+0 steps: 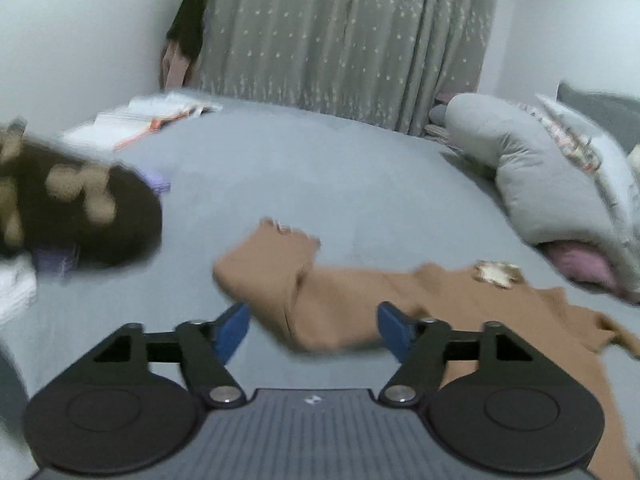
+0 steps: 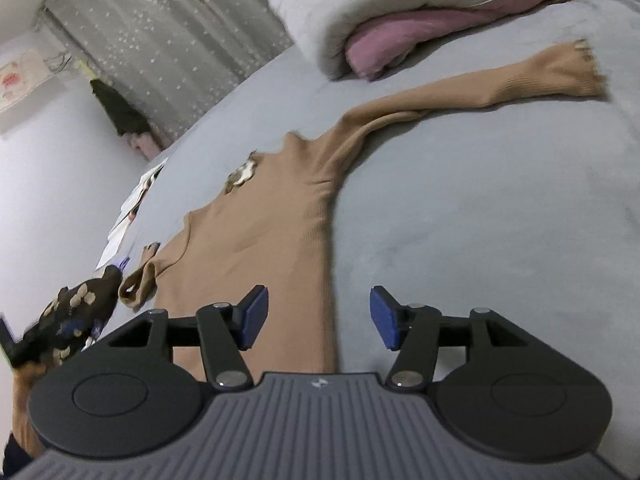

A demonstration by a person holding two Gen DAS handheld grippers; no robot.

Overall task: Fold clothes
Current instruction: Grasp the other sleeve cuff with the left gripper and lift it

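Blue-padded and spread wide with nothing between the pads, my left tool (image 1: 313,330) hovers over the near sleeve cuff at lower centre of its view, while my right tool (image 2: 318,318), just as wide apart and empty, sits above the side edge of the body low in its frame. From there outward the tan ribbed sweater (image 2: 272,216) lies flat and face up on the grey bed (image 2: 480,200), one sleeve (image 2: 500,80) stretched to the upper right, the other sleeve (image 1: 280,276) bent near my left tool. I judge folding barely begun: no sleeve is laid across the body, nor is the body doubled.
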